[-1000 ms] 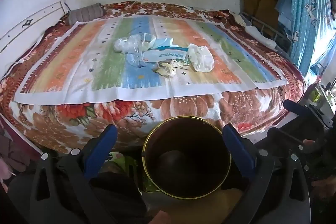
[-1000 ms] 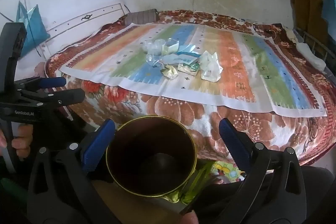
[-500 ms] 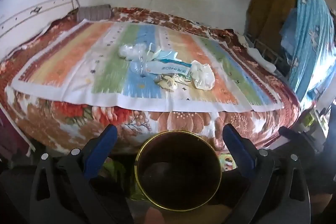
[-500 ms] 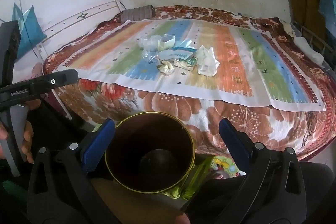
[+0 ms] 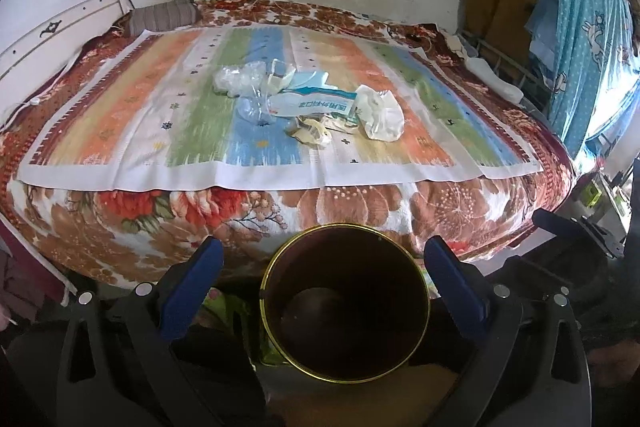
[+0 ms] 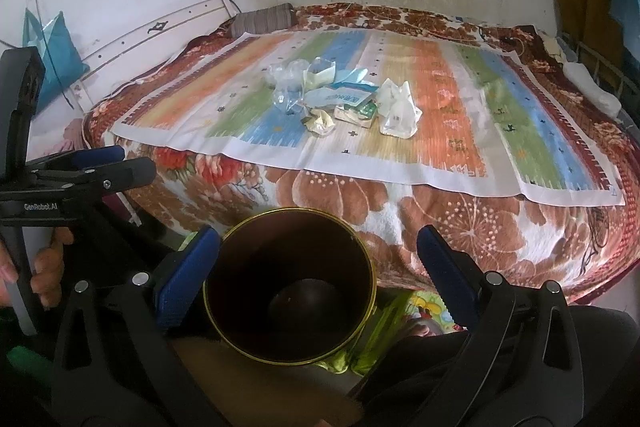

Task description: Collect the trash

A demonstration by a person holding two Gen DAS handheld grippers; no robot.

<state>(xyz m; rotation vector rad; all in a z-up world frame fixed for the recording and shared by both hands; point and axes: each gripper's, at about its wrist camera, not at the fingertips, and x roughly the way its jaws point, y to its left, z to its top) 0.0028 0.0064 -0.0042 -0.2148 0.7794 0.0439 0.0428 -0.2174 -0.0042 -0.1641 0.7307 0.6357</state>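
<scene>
You are at the very start: nothing is picked up, and both your left gripper (image 5: 320, 267) and right gripper (image 6: 318, 259) hang spread wide and empty above the bin (image 5: 344, 311). The trash pile (image 5: 308, 107) sits well apart, mid-way across the striped cloth (image 5: 120, 131) on the bed (image 5: 360, 203). Next, reach forward over the bed edge for the nearest scrap, likely the crumpled wrapper (image 6: 319, 122); nothing blocks the way.
</scene>
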